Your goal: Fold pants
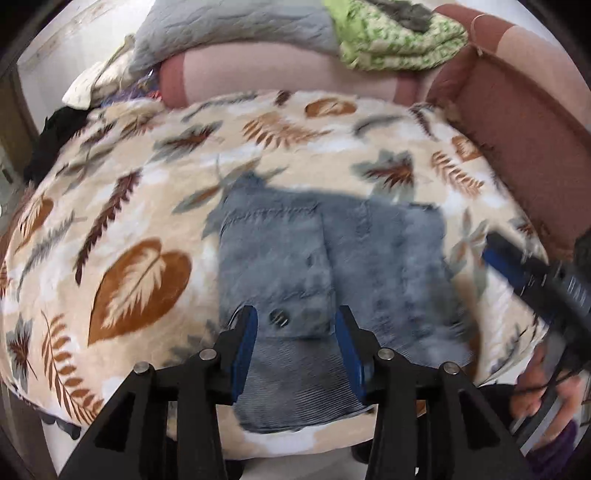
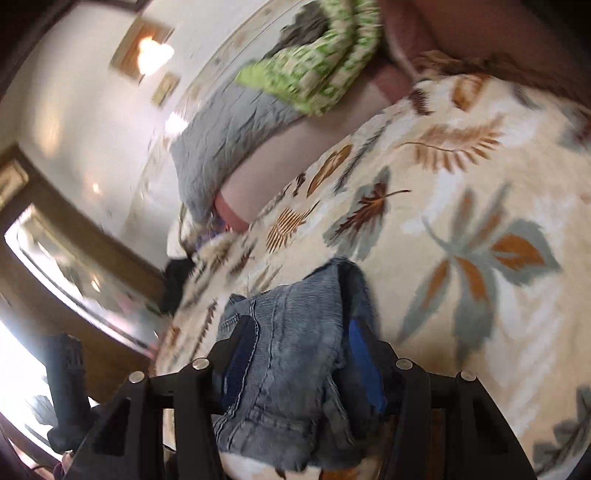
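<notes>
The pants (image 1: 325, 258) are grey-blue denim, folded into a compact block on the leaf-print blanket (image 1: 122, 206). In the left wrist view my left gripper (image 1: 297, 325) hangs open just above the near edge of the pants, its blue pads either side of a button, holding nothing. My right gripper (image 1: 517, 266) reaches in from the right beside the pants. In the right wrist view the right gripper (image 2: 303, 343) has bunched denim (image 2: 291, 369) between its blue pads, with the jaws apart around the thick fold.
The blanket (image 2: 461, 184) covers a bed. A pink bolster (image 1: 280, 70), a grey pillow (image 1: 232, 26) and a green patterned quilt (image 1: 399, 40) lie at the far edge. A maroon headboard (image 1: 524, 133) rises on the right. Dark clothes (image 1: 55, 140) sit at far left.
</notes>
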